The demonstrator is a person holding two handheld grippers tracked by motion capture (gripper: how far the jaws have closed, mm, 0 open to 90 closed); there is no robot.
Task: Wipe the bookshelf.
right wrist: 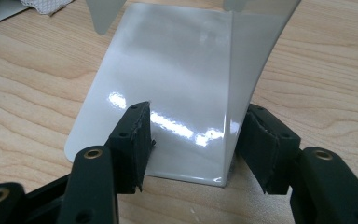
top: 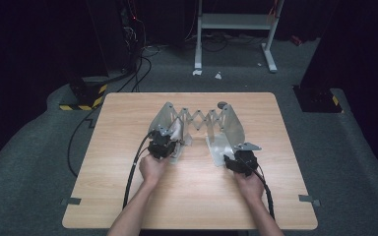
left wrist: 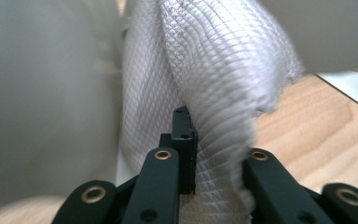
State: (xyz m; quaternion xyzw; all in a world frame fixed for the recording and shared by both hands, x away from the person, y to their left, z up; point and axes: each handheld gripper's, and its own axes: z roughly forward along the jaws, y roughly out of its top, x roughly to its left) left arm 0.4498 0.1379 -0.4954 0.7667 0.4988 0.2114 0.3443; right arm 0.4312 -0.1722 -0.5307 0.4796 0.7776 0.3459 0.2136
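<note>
While both hands worked at the far half of the table (top: 128, 206), the scene read as follows.

High view, rack: an expandable metal bookend rack (top: 200, 119) with a scissor lattice between two end plates stood upright near the table's middle.
High view, left gripper: the left gripper (top: 164, 146) sat at the foot of the left end plate (top: 163, 118), with a pale cloth (top: 175, 130) against that plate.
High view, right gripper: the right gripper (top: 232, 162) rested at the base of the right end plate (top: 232, 123).

Left gripper view, jaws: the jaws were clamped on the white mesh cloth (left wrist: 205, 79), pinching a fold of it.
Left gripper view, cloth: it hung bunched just beside the grey plate (left wrist: 42, 93) and above the wood.

Right gripper view, jaws: the jaws stood apart, straddling the near edge of the glossy base plate (right wrist: 177, 88); I could not tell whether the pads touched it.
Right gripper view, cloth: a corner of it (right wrist: 46, 5) lay well apart at the top left.

Step in hand: judged to be wiping the left plate with the cloth while the right side steadied the rack.
Next move: likely called for a firm pinch on the cloth, pressing it flat to the metal, and the rack held from sliding.
</note>
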